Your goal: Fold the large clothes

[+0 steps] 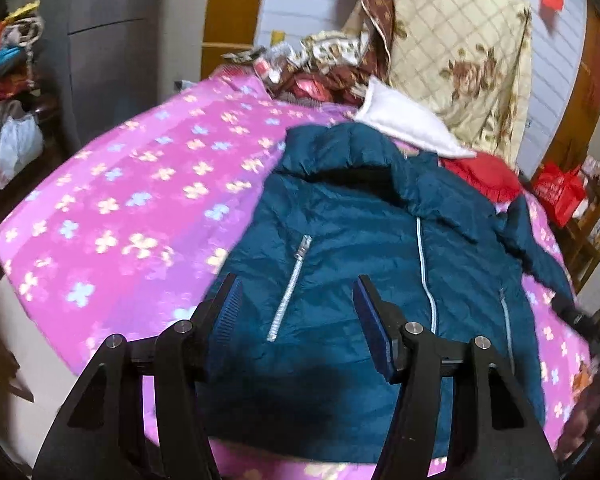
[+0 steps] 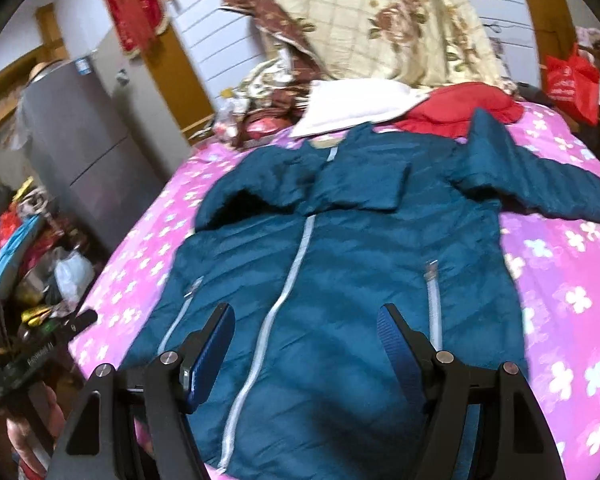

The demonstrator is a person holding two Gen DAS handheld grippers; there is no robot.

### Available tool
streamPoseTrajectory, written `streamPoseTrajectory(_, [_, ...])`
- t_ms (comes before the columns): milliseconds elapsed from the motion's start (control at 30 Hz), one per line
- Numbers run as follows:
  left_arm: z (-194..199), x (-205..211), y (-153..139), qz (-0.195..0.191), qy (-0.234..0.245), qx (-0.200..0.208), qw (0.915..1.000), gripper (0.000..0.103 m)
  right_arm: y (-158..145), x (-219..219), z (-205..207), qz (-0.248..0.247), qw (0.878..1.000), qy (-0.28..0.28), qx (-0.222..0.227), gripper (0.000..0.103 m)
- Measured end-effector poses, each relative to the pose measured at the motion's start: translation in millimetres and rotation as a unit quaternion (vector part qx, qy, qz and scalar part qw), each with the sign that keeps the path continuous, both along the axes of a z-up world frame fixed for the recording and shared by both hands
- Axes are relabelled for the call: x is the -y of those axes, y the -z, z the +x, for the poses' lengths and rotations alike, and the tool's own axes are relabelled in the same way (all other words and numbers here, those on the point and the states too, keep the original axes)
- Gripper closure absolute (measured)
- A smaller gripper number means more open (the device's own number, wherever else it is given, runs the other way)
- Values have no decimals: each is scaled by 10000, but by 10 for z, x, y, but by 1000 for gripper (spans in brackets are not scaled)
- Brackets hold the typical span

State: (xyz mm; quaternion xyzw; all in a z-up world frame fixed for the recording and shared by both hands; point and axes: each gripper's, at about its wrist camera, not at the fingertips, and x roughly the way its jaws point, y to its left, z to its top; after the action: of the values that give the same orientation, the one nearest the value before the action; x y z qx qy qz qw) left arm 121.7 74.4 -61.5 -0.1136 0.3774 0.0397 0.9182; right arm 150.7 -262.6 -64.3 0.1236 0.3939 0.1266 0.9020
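A teal puffer jacket (image 1: 360, 240) with silver zippers lies front up on the pink flowered bedsheet (image 1: 132, 200). One sleeve is folded across the chest below the collar (image 2: 284, 184); the other sleeve (image 2: 540, 184) stretches out to the right. My left gripper (image 1: 298, 292) is open and empty, above the jacket's left pocket zipper near the hem. My right gripper (image 2: 306, 320) is open and empty, above the jacket's lower front beside the centre zipper (image 2: 260, 336). The left gripper (image 2: 70, 326) also shows at the left edge of the right wrist view.
A white garment (image 1: 404, 124) and a red garment (image 1: 480, 176) lie beyond the collar, with a heap of floral bedding (image 1: 452, 52) behind. A grey cabinet (image 2: 84, 132) and cluttered shelves (image 2: 16, 248) stand left of the bed. A red bag (image 2: 572, 80) is at far right.
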Motion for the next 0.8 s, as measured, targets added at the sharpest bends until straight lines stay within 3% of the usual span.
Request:
streamPoseTrajectory(100, [154, 113, 153, 122, 136, -35, 9998, 46, 98, 183, 368, -189, 9992, 250, -240, 32])
streamPoseTrajectory(233, [251, 205, 382, 410, 227, -100, 9989, 46, 330, 415, 992, -60, 9963, 575, -639, 32])
streamPoseTrajectory(433, [274, 192, 584, 751, 254, 163, 9967, 46, 864, 495, 2093, -61, 9882, 933, -1216, 32])
streamPoseTrajectory(600, [305, 135, 662, 1168, 89, 414, 9923, 46, 1156, 487, 2628, -110, 9805, 1297, -1469, 33])
streamPoseTrajectory(633, [316, 124, 676, 1200, 71, 433, 9918, 46, 1145, 471, 2684, -61, 9815, 1274, -1427, 40])
streamPoseTrajectory(667, [341, 104, 708, 1221, 62, 438, 9915, 46, 1115, 433, 2728, -18, 9837, 1154, -1377, 67])
streamPoseTrajectory(700, [359, 92, 733, 1214, 58, 419, 9917, 46, 1087, 406, 2762, -34, 9843, 1087, -1388, 85])
streamPoseTrajectory(800, [441, 53, 862, 1243, -3, 248, 9919, 46, 972, 387, 2808, -469, 9847, 1129, -1241, 94])
